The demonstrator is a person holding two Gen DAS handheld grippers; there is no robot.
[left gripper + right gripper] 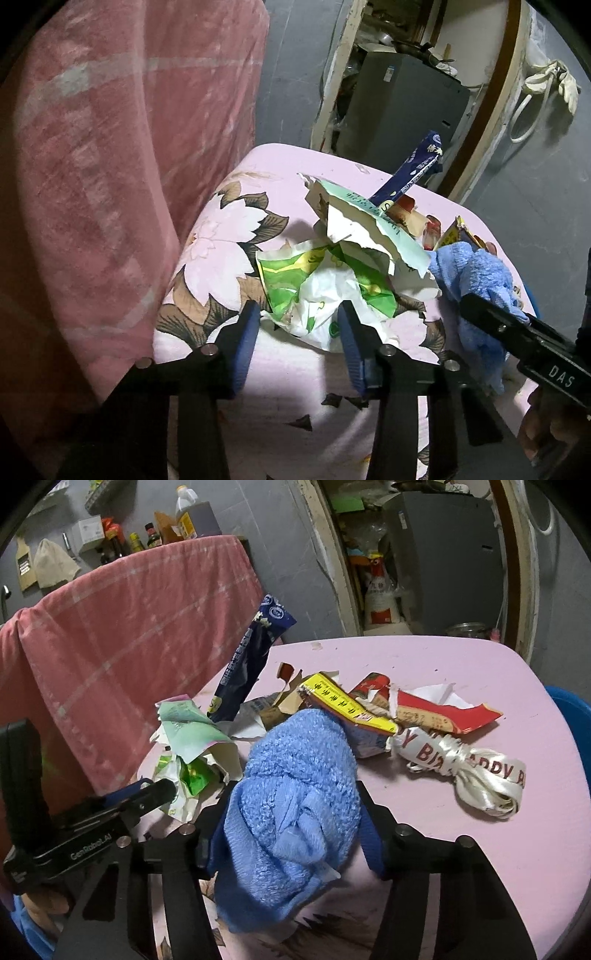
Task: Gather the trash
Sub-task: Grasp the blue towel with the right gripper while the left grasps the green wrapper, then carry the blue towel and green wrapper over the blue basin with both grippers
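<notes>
The left tongs (299, 325) stand apart, their 2 blue pads on either side of a crumpled green-and-white wrapper (314, 291) that lies on the pink flowered surface (221, 236); whether the pads touch it I cannot tell. At 12 o'clock from the wrapper, touching it, sits a torn pale-green paper (369, 229), and a dark blue packet (410, 173) slants up behind that toward 1 o'clock.

The right tongs (295, 812) are clamped on a bunched blue cloth (295, 782), which fills the gap between the pads and hangs below them. Seen from the right wrist, the rest of the trash lies on the surface beyond the cloth: a yellow carton scrap (347, 705) touching it at 1 o'clock, torn red card (443, 709) at 2 o'clock, and a knotted white ribbon (472, 775) with red lettering at 3 o'clock. The green wrapper pile lies at 9 o'clock, beside the left tongs. A red checked cloth (129, 646) hangs behind, at 10 o'clock.
</notes>
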